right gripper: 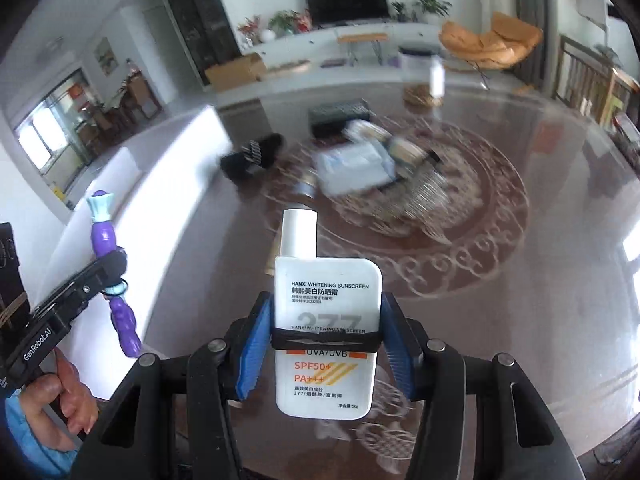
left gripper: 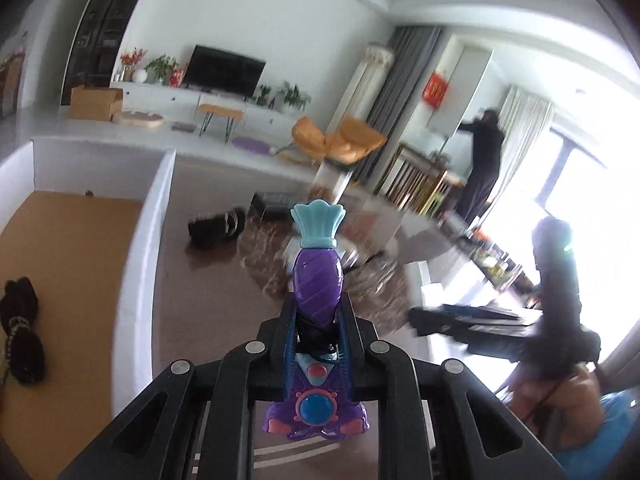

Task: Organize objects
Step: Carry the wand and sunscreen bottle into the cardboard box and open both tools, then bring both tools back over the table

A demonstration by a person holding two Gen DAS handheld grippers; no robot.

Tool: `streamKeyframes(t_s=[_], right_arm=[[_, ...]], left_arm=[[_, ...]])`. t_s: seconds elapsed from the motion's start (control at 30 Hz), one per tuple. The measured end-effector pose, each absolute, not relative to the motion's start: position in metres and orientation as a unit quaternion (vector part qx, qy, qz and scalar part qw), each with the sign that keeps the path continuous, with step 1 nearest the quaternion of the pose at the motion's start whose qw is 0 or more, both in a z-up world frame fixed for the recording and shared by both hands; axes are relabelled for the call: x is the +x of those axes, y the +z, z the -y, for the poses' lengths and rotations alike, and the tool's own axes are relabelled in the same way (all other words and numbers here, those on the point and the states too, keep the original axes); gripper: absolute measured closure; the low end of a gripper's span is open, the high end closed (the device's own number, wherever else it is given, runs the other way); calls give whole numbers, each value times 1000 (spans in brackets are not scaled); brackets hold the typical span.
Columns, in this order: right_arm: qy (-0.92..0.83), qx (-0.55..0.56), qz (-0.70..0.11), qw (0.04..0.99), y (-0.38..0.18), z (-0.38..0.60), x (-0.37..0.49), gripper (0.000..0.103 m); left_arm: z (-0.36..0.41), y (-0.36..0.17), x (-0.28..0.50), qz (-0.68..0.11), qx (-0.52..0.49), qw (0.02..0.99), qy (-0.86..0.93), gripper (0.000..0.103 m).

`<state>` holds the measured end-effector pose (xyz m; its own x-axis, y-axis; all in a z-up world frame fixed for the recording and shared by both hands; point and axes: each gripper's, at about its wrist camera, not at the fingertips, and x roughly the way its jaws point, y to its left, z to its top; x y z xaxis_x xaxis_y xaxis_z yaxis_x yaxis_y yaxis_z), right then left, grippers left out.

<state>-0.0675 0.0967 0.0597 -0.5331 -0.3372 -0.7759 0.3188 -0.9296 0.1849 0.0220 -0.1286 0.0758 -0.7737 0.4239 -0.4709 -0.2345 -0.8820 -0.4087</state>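
My left gripper is shut on a purple toy with a teal shell-shaped top, held above the table and pointing away. The right wrist view shows the same toy gripped at its middle, with a hand on that gripper's handle. My right gripper is shut on a flat white sunscreen bottle, cap pointing away, its blue pads pressing on both sides. Both are lifted over the glossy brown patterned table.
A white box with a brown floor stands at the left and holds a black brush. On the table lie another black brush, a dark case and a blurred pile of packets. A person stands far back.
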Motion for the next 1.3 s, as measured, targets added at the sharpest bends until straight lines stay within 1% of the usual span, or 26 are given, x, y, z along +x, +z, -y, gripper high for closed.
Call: streamKeyframes(t_s=[0.1, 0.17, 0.23, 0.37, 0.43, 0.5, 0.57, 0.6, 0.63, 0.67, 0.7, 0.73, 0.77, 0.8, 0.83, 0.87, 0.97, 1.0, 1.03, 1.1, 1.2, 1.3], right_arm=[[-880, 415, 2, 232, 93, -54, -59, 50], [-877, 398, 4, 269, 116, -24, -54, 50], [-868, 388, 9, 310, 132, 9, -51, 50], [-828, 396, 14, 397, 140, 89, -46, 50], [-806, 410, 7, 427, 129, 127, -41, 50], [-785, 433, -7, 444, 109, 160, -39, 49], [-759, 470, -18, 451, 84, 183, -40, 49], [-744, 493, -27, 450, 69, 191, -41, 49], [-738, 505, -32, 447, 60, 194, -42, 49], [-741, 504, -35, 442, 56, 192, -40, 48], [-752, 492, -34, 437, 57, 185, -39, 41], [-763, 479, -31, 433, 61, 177, -39, 36], [-778, 459, -24, 428, 69, 164, -39, 25], [-793, 440, -18, 421, 77, 151, -39, 20], [-810, 420, -15, 408, 83, 135, -40, 12], [-827, 403, -12, 392, 88, 118, -43, 7], [-874, 369, 5, 316, 89, 57, -44, 4], [-887, 367, 12, 281, 81, 32, -48, 4], [-894, 373, 19, 248, 72, 10, -54, 4], [-900, 392, 33, 186, 46, -33, -62, 4], [-897, 427, 59, 100, 5, -97, -66, 4], [-885, 449, 102, 60, -14, -152, -61, 4]], left_arm=[[159, 113, 41, 174, -251, 165, 938, 86], [189, 130, 54, 169, -239, 130, 947, 86], [219, 135, 61, 164, -243, 88, 952, 86], [286, 115, 71, 161, -285, -24, 944, 86], [311, 99, 72, 174, -315, -58, 931, 86], [331, 80, 67, 176, -367, -89, 909, 85], [339, 60, 59, 172, -425, -108, 882, 81], [341, 55, 57, 174, -438, -111, 875, 74], [342, 51, 57, 179, -442, -114, 872, 64], [340, 49, 58, 186, -437, -113, 873, 56], [338, 51, 59, 190, -428, -114, 876, 40], [334, 52, 60, 190, -420, -116, 880, 28], [328, 58, 60, 186, -410, -118, 885, 26], [318, 63, 59, 179, -402, -114, 891, 26], [307, 65, 58, 170, -398, -108, 895, 26], [289, 69, 51, 156, -395, -94, 900, 26], [237, 86, 30, 106, -390, -49, 913, 24], [217, 91, 30, 90, -390, -31, 916, 21], [198, 95, 30, 73, -390, -11, 918, 15], [152, 94, 27, 42, -390, 28, 919, 7], [94, 87, 26, 2, -401, 76, 913, 6], [54, 74, 29, -36, -415, 96, 904, 6]])
